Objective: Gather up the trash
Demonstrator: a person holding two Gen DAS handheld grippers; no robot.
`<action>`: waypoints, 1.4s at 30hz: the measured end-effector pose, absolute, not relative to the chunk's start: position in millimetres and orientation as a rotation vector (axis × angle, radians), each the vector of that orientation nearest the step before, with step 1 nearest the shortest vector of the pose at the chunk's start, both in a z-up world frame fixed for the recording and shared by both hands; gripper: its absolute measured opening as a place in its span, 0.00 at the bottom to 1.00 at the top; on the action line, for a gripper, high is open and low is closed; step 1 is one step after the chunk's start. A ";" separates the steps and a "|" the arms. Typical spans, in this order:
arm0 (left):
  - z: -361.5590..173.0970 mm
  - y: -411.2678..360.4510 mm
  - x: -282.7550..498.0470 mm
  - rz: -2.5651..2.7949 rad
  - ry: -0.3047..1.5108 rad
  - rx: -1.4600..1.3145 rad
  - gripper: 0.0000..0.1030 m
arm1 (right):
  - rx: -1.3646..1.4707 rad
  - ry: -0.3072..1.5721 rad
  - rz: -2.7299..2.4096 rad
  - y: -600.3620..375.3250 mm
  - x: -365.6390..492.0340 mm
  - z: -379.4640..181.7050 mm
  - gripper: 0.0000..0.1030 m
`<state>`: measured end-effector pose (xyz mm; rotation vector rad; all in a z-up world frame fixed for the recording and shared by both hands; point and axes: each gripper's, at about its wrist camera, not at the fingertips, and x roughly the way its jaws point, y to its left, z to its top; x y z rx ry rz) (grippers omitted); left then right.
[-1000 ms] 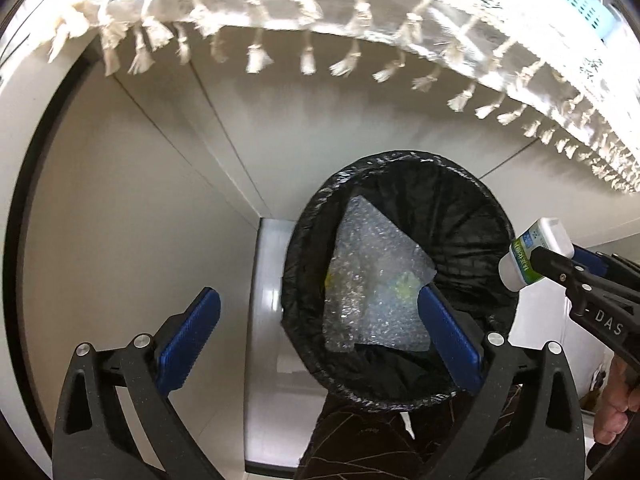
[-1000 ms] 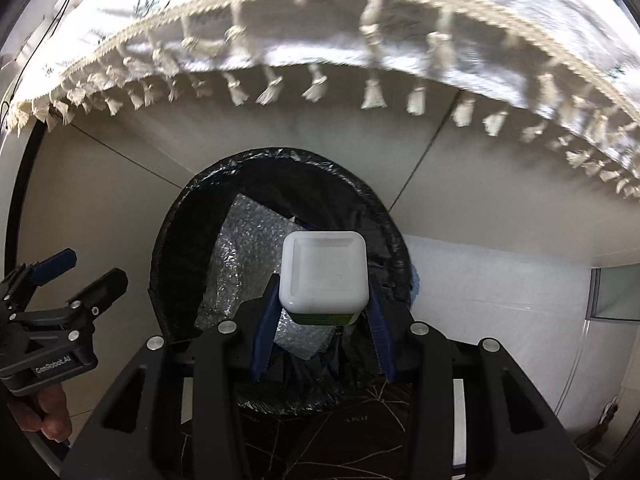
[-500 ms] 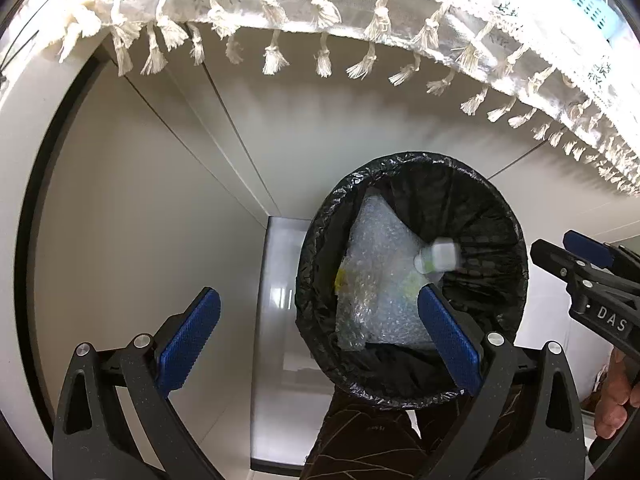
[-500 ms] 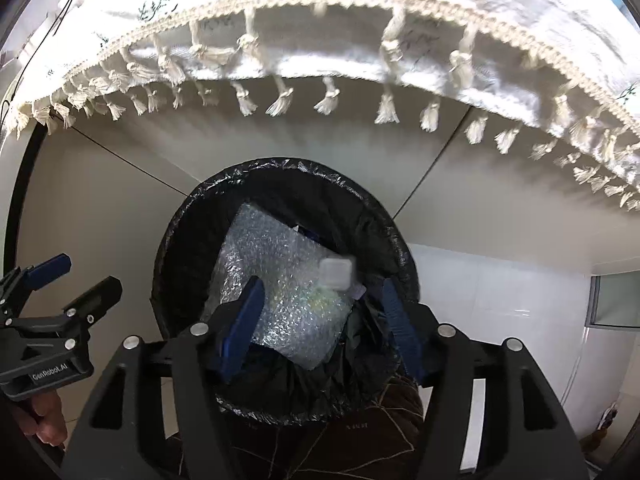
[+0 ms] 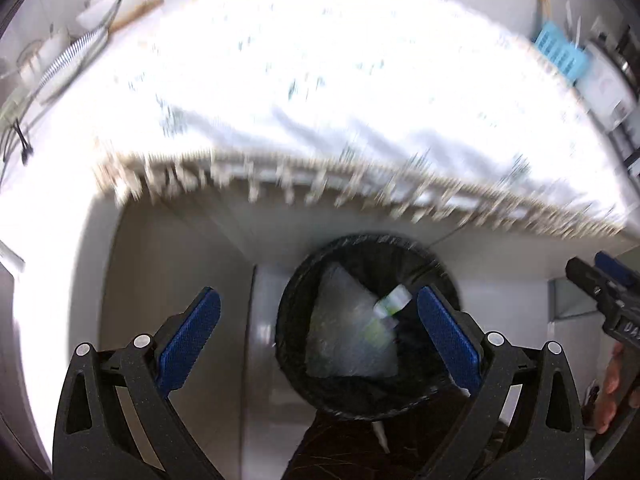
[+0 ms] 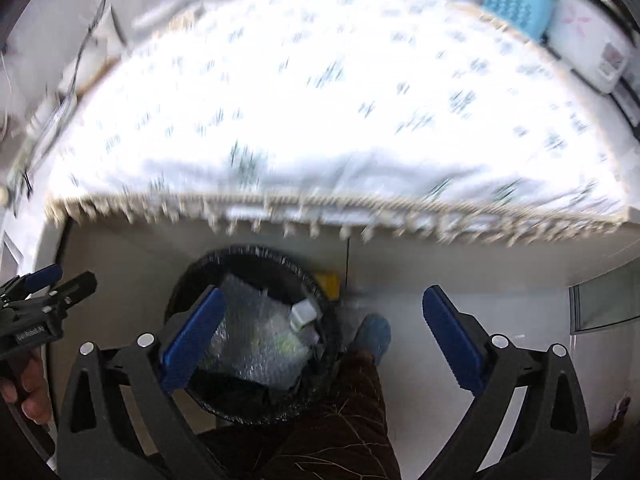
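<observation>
A round bin with a black liner (image 5: pixel 298 280) (image 6: pixel 188 276) stands on the floor below the table edge. Inside it lie a sheet of bubble wrap (image 5: pixel 344 332) (image 6: pixel 248 336) and a small white bottle with a green label (image 5: pixel 394 300) (image 6: pixel 302 314). My left gripper (image 5: pixel 318 334) is open and empty above the bin's left side. My right gripper (image 6: pixel 320 336) is open and empty above the bin's right rim. Each gripper shows at the edge of the other's view.
A table with a white fringed cloth (image 5: pixel 340 92) (image 6: pixel 340 100) fills the upper half of both views. A light blue basket (image 5: pixel 562 54) (image 6: pixel 516 10) stands at its far right. My leg and a blue shoe (image 6: pixel 374 334) are right of the bin.
My right gripper opened and let the white bottle fall into the bin. Both grippers have since risen, so the tabletop has come into view.
</observation>
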<state>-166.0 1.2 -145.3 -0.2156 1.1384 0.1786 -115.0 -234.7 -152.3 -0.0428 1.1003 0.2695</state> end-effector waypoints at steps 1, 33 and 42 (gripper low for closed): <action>-134.7 1.2 -164.6 0.178 1.121 -0.219 0.94 | -0.041 1.083 0.261 -241.4 -114.9 -142.7 0.92; -24.3 -29.2 -155.3 0.098 0.976 -0.129 0.94 | -0.029 0.897 0.159 -292.0 -119.2 -24.6 0.92; -22.3 -29.7 -157.2 0.101 0.968 -0.132 0.94 | -0.034 0.899 0.159 -290.0 -119.1 -23.1 0.92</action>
